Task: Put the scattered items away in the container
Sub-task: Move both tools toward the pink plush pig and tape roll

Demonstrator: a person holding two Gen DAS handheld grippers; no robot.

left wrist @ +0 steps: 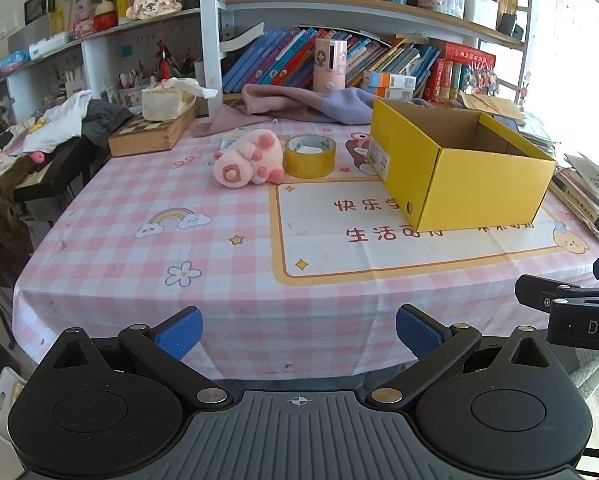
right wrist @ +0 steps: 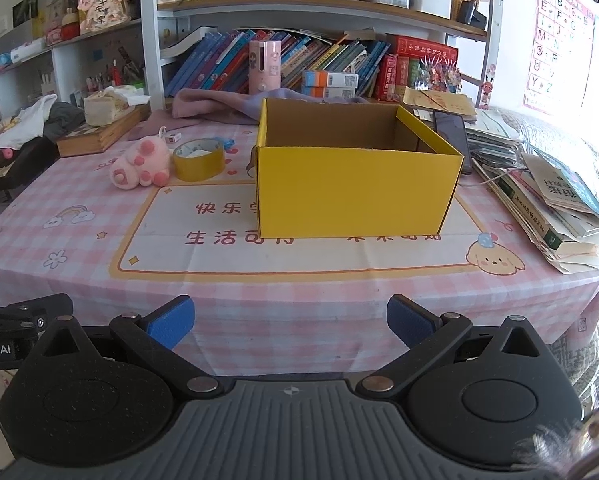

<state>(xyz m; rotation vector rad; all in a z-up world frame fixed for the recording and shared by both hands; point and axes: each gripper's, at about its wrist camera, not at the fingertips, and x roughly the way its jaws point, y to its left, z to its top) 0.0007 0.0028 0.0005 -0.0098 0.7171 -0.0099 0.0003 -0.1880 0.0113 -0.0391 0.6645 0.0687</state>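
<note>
- Left wrist view: the left tool (left wrist: 298,334) hangs off the near edge of the table (left wrist: 219,240), tilted downward toward it, its two blue pads (left wrist: 181,334) spread fully wide with only the pink checked cloth showing between them
- Same view: the open yellow box (left wrist: 459,168) stands right of centre on the table; a pink plush toy (left wrist: 248,159) lies to its left, touching a roll of yellow tape (left wrist: 310,156) that sits between the toy and the box
- Same view: part of the right tool (left wrist: 571,304) shows at the right edge, beside the left one and level with it
- Right wrist view: the right tool (right wrist: 290,322) is also held short of the table's front edge, angled downward, blue fingertips (right wrist: 409,322) wide apart and gripping nothing
- Same view: the yellow box (right wrist: 355,192) sits straight ahead, its inside bare as far as can be seen; the plush toy (right wrist: 141,164) and tape roll (right wrist: 198,159) lie well to the left of it, and a pile of books (right wrist: 555,208) rests at the table's right side
- Same view: a black piece of the left tool (right wrist: 23,316) enters at the left edge
</note>
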